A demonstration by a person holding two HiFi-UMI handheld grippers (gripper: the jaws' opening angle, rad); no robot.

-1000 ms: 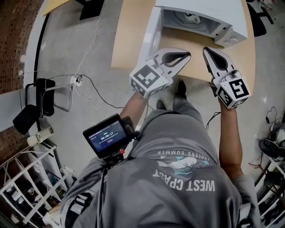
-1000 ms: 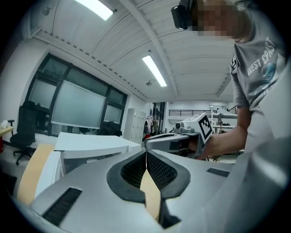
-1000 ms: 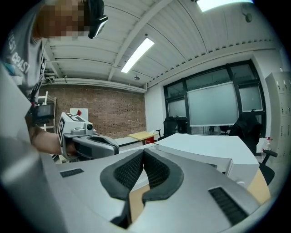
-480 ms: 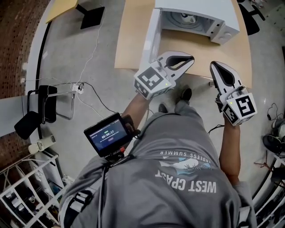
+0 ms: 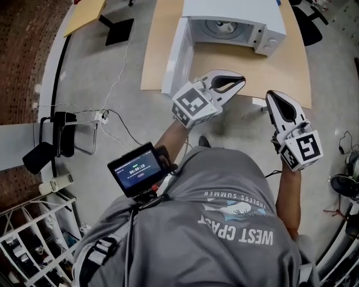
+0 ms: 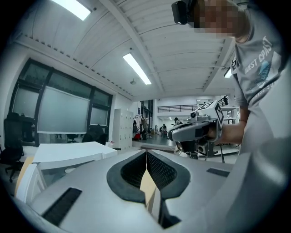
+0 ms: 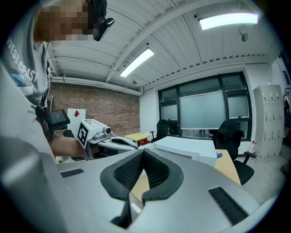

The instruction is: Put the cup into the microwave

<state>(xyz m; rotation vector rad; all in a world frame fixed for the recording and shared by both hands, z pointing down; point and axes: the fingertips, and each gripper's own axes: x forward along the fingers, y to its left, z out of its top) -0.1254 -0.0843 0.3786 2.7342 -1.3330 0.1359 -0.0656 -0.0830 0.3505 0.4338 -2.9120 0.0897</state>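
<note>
The white microwave (image 5: 235, 14) stands on the far part of the wooden table (image 5: 280, 70), its door (image 5: 175, 53) swung open to the left. In its cavity I see the round turntable with a pale cup (image 5: 223, 24) on it, small and hard to make out. Both grippers hang in front of the table's near edge, away from the oven. My left gripper (image 5: 241, 82) (image 6: 146, 153) is shut with nothing in it. My right gripper (image 5: 270, 96) (image 7: 142, 152) is shut and empty too. Each gripper view shows the other gripper beside it and the microwave (image 6: 68, 154) (image 7: 186, 145) beyond.
A small monitor (image 5: 137, 168) sits on the person's chest rig. Cables and a power strip (image 5: 101, 116) lie on the grey floor at the left. A black chair (image 5: 53, 140), a white wire rack (image 5: 28, 235) and a second desk (image 5: 87, 11) line the left side.
Both grippers have drawn back from the microwave toward the person and risen a little. The microwave and table look farther off. Both stay shut.
</note>
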